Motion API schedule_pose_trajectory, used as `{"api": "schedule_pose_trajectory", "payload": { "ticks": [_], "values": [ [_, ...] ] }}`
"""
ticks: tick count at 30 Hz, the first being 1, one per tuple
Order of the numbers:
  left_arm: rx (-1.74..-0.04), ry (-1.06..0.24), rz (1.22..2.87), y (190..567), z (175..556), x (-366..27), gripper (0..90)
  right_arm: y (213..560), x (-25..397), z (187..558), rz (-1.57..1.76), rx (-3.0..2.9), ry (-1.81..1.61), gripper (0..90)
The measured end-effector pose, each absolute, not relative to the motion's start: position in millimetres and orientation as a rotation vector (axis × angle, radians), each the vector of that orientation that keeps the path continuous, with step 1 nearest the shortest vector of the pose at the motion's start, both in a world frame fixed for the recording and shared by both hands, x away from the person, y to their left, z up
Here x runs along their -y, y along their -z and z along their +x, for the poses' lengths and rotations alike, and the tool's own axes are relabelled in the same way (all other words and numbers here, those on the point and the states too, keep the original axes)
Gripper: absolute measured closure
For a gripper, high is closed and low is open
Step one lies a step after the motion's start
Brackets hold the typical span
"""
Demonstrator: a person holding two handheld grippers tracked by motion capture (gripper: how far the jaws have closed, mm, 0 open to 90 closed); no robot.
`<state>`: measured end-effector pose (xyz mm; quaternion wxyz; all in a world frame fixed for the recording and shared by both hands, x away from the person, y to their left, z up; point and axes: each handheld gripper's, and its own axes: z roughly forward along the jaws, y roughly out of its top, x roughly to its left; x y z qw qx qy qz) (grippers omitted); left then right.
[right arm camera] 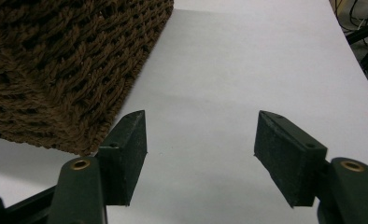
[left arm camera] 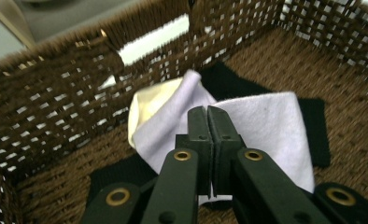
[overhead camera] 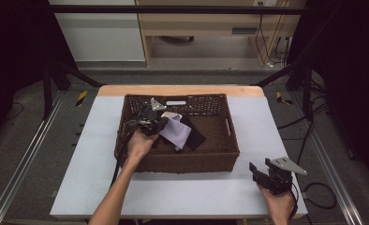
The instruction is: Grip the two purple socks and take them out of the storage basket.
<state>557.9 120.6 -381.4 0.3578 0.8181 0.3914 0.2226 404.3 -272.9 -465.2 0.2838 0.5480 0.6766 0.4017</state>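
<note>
A brown woven basket [overhead camera: 187, 164] stands mid-table, its wall also close in the left gripper view [left arm camera: 56, 107]. Inside lie a lavender cloth [overhead camera: 175, 132], a cream cloth [left arm camera: 149, 100] and a black cloth [overhead camera: 195, 137]. My left gripper [overhead camera: 161, 123] reaches into the basket's left part, its jaws pressed together on the lavender cloth [left arm camera: 266, 121], whose folded edge rises at the tips [left arm camera: 207, 112]. My right gripper [overhead camera: 260, 165] hovers over the table's front right, open and holding nothing [right arm camera: 201, 135], beside the basket's outer corner [right arm camera: 70, 60].
The white tabletop [overhead camera: 196, 192] has bare room in front of and right of the basket [right arm camera: 247, 60]. Black frame bars and cables flank the table on the floor. A wooden cabinet stands at the back.
</note>
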Motion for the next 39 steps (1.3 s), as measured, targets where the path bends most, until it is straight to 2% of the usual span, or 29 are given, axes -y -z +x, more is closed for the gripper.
{"api": "schedule_pose_trajectory", "payload": {
  "ticks": [7, 16, 20, 22, 27, 29, 39],
  "values": [
    [-0.961, -0.563, 1.987, 370.9, 552.0, -128.7, 88.3, 464.9, 273.4, 404.2, 1.466, -1.808, -1.078, 34.7],
    [-0.891, -0.634, 1.870, 352.8, 534.7, -133.7, 88.5, 464.6, 273.8, 404.4, 1.473, -1.803, -1.077, 35.4],
    [-0.863, -0.663, 1.780, 338.0, 520.1, -140.3, 88.4, 464.1, 274.0, 403.9, 1.468, -1.803, -1.077, 38.8],
    [-0.856, -0.656, 1.732, 328.7, 511.5, -147.8, 88.5, 464.1, 275.2, 403.7, 1.438, -1.814, -1.084, 47.5],
    [-0.836, -0.673, 1.694, 317.4, 499.9, -157.9, 88.5, 464.2, 274.8, 403.5, 1.430, -1.826, -1.084, 55.3],
    [-0.811, -0.680, 1.667, 308.0, 490.7, -165.3, 88.5, 464.4, 274.7, 403.2, 1.424, -1.819, -1.068, 62.5],
    [-0.745, -0.672, 1.601, 282.1, 465.8, -176.5, 88.7, 464.8, 276.0, 402.0, 1.423, -1.808, -1.035, 77.5]
  ]
}}
